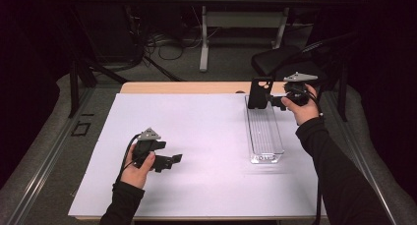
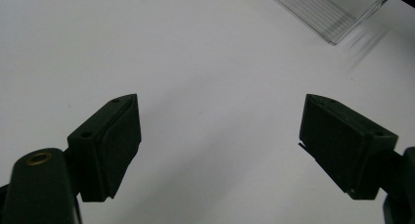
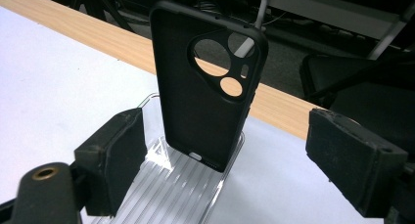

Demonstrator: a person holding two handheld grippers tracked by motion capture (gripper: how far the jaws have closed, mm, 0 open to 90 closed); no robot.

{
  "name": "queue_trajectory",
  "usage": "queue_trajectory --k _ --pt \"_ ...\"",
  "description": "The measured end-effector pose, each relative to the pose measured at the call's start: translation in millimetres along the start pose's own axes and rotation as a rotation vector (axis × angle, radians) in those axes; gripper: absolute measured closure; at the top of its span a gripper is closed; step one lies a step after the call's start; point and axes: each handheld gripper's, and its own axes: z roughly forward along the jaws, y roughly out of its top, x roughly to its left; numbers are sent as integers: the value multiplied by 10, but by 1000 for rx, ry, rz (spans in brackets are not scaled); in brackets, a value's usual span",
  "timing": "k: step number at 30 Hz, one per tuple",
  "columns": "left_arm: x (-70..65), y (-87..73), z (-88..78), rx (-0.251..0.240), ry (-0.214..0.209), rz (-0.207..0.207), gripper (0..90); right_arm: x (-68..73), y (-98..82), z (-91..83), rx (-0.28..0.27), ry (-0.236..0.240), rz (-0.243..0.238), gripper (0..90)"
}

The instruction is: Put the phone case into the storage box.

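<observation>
My right gripper [image 3: 225, 150] gapes wide, freeing the black phone case [image 3: 205, 87] propped upright in the clear tray [image 1: 264, 131]; next I retreat without toppling it. My left gripper [image 2: 220, 145] idles open, empty.

No lettering here that can be made out.

On the near end wall of the clear tray [image 1: 264, 157], at the right of the table, there is a faint raised mark that may be embossed letters, but it is too small and blurred to read. The black phone case [image 3: 203, 87] standing at the tray's far end carries no brand or print on the side that shows, and the white sheet [image 1: 196, 151] over the table bears no writing or sign.
</observation>
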Motion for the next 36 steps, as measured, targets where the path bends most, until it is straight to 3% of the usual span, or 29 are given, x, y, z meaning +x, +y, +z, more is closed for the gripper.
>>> queue_trajectory --k 22,36 --pt "45 6 -84 -19 -4 2 162 136 88 -194 7 2 2 110" --pt "83 29 -139 -35 -11 -3 162 314 166 -435 14 17 -10 124"
